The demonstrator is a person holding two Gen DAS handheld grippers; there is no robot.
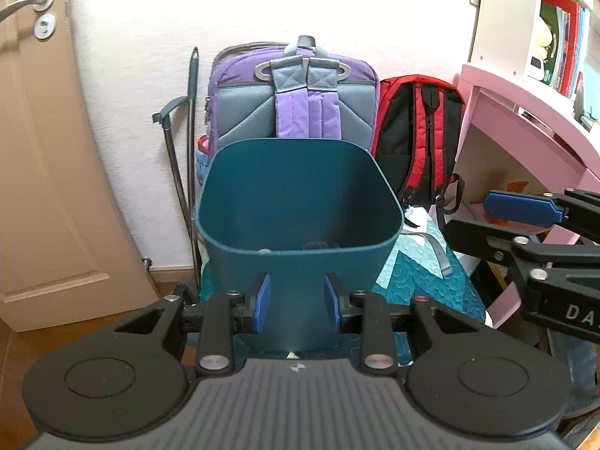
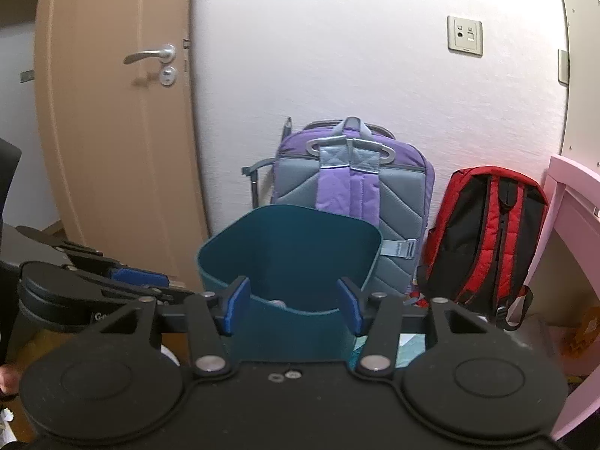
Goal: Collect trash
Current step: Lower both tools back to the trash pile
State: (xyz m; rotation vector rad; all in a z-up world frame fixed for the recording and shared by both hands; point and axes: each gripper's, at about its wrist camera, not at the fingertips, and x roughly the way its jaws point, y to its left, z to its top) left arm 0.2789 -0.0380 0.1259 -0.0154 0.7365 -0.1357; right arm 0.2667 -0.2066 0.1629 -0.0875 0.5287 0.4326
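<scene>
A dark teal trash bin [image 1: 300, 225] stands on a teal quilt, straight ahead in both views [image 2: 288, 258]. A little pale trash shows at its bottom [image 2: 278, 303]. My left gripper [image 1: 297, 302] is open and empty, just before the bin's front wall. My right gripper [image 2: 294, 305] is open and empty, held at the bin's near rim. The right gripper also shows at the right edge of the left wrist view [image 1: 532, 225], and the left gripper shows at the left of the right wrist view [image 2: 138, 277].
A purple backpack [image 1: 296, 97] and a red backpack [image 1: 420, 138] lean on the wall behind the bin. A wooden door [image 2: 116, 131] is to the left. A pink desk [image 1: 525, 138] with shelves is to the right. A folded cart handle [image 1: 180, 142] stands beside the purple backpack.
</scene>
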